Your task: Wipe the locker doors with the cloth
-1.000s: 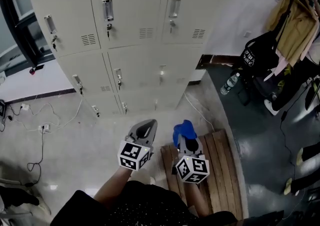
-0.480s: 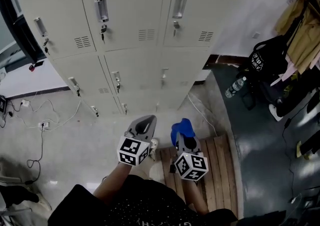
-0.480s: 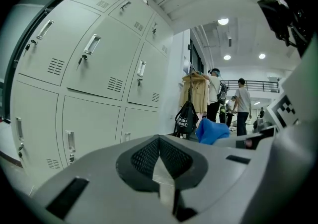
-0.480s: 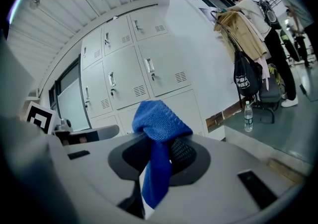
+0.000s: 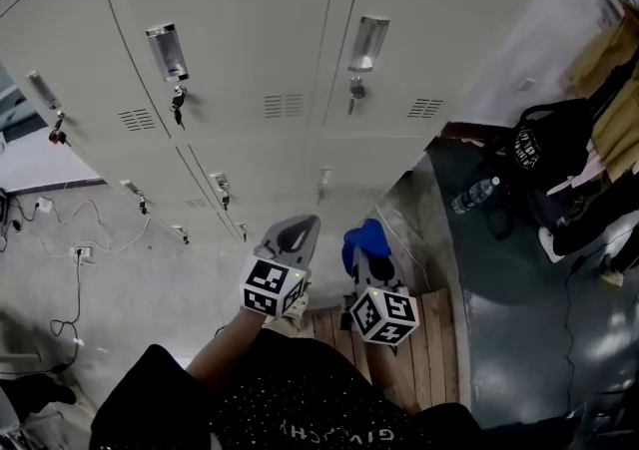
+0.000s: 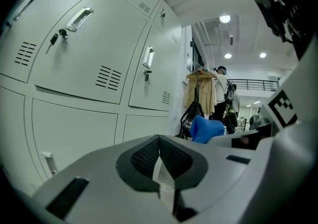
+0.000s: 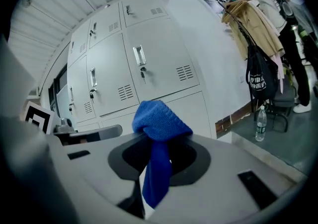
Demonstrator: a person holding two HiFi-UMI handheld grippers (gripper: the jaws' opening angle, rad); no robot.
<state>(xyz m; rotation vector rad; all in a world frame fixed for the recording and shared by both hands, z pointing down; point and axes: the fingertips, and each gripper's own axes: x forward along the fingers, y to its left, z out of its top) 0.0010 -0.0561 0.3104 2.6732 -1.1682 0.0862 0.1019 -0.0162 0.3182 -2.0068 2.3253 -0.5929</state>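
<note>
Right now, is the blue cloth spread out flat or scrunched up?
Scrunched up. The blue cloth is a lump pinched in the right gripper, one end dangling between its jaws.

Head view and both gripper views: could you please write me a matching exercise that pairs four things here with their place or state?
Things:
1. cloth
2. left claw
3. water bottle
4. black bag

Place or state:
A. standing on the dark floor at the right
B. shut, holding nothing
C. hanging by the tan coats
D. blue, pinched in the right claw

Pairs: 1-D, 2-B, 3-A, 4-C
</note>
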